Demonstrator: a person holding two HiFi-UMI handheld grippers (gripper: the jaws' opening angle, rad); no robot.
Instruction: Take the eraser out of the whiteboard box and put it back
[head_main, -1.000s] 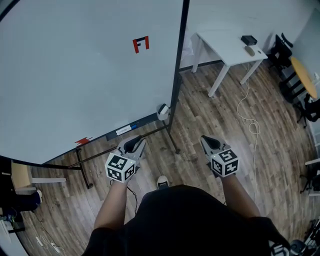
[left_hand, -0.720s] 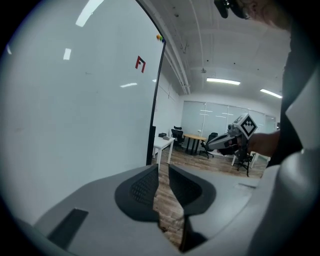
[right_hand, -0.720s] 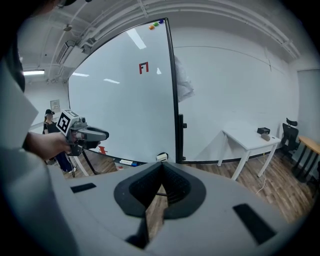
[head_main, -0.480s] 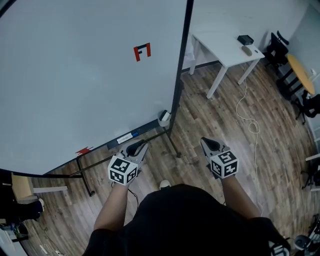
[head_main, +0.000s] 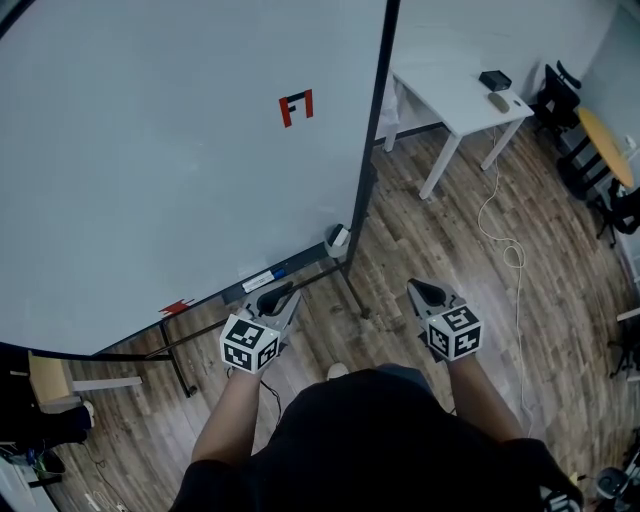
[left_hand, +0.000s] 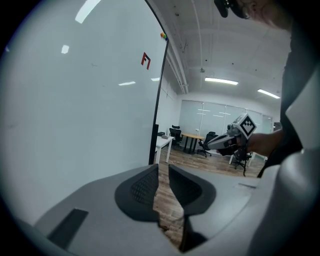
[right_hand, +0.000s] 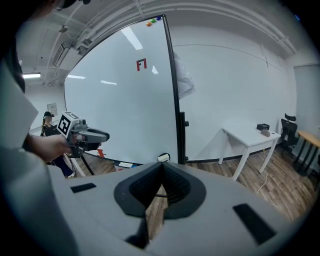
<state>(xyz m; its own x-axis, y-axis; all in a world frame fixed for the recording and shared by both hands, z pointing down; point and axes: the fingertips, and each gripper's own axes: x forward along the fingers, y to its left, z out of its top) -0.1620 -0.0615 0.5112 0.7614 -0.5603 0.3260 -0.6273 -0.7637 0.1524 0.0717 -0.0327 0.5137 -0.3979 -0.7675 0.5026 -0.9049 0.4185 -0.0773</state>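
Wood-plank flooring (head_main: 420, 230), matte and grey-brown, runs under everything. Nearest the person, the left gripper (head_main: 281, 294) and right gripper (head_main: 419, 290) hang side by side, each with its ribbed black pads pressed together and nothing between them. Just past the left one is the whiteboard's (head_main: 150, 150) bottom edge, a narrow dark ledge (head_main: 262, 277). At its lower right corner, against the black post (head_main: 375, 130), sits the small white whiteboard box (head_main: 337, 238). I can't pick out the eraser itself; I'd guess it lies inside that box. To reach well, I'd spread one claw before arriving and come down squarely over the box's open top. Further off are the glossy board face, an angular red magnet (head_main: 296, 107) and a slim-legged white table (head_main: 455, 95).
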